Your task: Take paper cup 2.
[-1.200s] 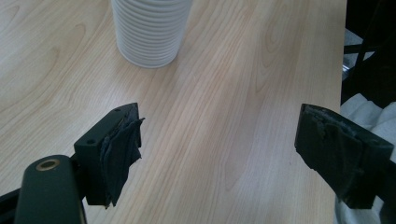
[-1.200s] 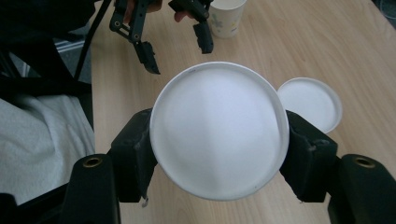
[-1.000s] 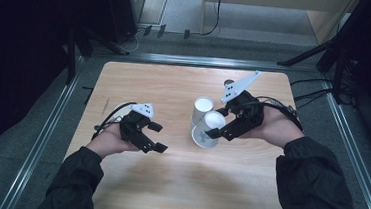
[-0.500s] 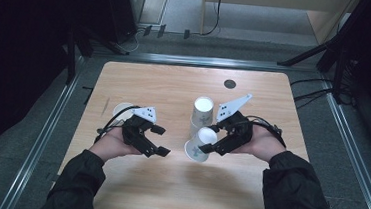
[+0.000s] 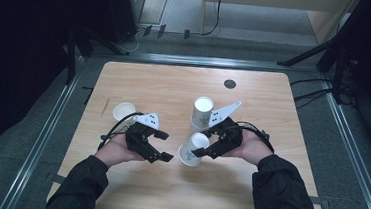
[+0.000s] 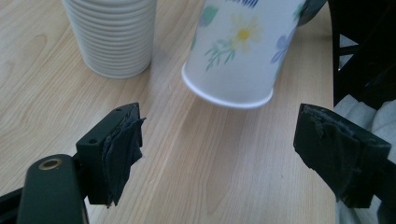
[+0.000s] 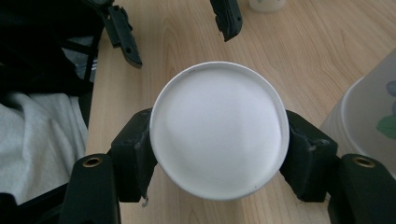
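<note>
Near the table's middle, a paper cup (image 5: 193, 149) is clamped upside down in the right gripper (image 5: 204, 149) and has been lowered from beside the stack of cups (image 5: 202, 113) towards the wood. The left gripper (image 5: 157, 145) waits with jaws apart and empty, slightly narrower than a moment ago, so a handover or set-down seems next.

Three paper cups: one held (image 5: 192, 152), one upturned stack (image 5: 202, 113), one upright (image 5: 123, 112).

Light wood table (image 5: 140, 81) sitting inside a metal rail frame (image 5: 46, 128), grey floor (image 5: 181, 4) showing beyond, dark surroundings pressing in, cables (image 5: 315, 92) trailing, wooden furniture (image 5: 276, 4) standing behind.
</note>
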`<action>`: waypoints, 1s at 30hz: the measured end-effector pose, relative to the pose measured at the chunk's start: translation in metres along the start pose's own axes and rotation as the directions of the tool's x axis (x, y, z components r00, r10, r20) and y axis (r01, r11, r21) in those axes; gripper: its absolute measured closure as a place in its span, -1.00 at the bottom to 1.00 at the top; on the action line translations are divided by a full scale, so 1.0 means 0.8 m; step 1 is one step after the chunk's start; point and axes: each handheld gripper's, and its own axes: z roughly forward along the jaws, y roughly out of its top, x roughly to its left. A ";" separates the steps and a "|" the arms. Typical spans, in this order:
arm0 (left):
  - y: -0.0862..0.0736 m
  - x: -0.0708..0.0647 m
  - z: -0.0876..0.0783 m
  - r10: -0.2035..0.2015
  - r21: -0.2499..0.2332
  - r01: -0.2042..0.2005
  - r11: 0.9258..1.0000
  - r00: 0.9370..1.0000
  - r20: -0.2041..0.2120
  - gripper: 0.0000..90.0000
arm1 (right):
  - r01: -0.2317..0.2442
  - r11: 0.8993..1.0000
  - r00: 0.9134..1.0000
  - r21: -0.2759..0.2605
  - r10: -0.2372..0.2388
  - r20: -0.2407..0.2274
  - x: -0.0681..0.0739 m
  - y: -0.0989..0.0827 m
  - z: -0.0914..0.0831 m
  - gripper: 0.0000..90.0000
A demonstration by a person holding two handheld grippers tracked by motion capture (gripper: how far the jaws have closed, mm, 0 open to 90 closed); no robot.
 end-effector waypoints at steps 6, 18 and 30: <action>0.003 0.000 0.014 0.023 -0.002 -0.023 1.000 0.999 0.030 -0.65 | 0.006 1.000 1.000 -0.014 -0.006 -0.004 0.002 -0.004 0.003 -0.21; 0.012 -0.002 0.034 0.064 -0.013 -0.063 0.998 0.994 0.092 -0.54 | -0.022 0.998 0.999 -0.062 0.020 -0.040 0.005 -0.007 0.007 -0.22; 0.017 0.001 0.048 0.074 -0.007 -0.074 0.997 0.986 0.148 -0.51 | -0.049 0.994 0.996 -0.097 0.042 -0.076 0.006 -0.008 0.010 -0.22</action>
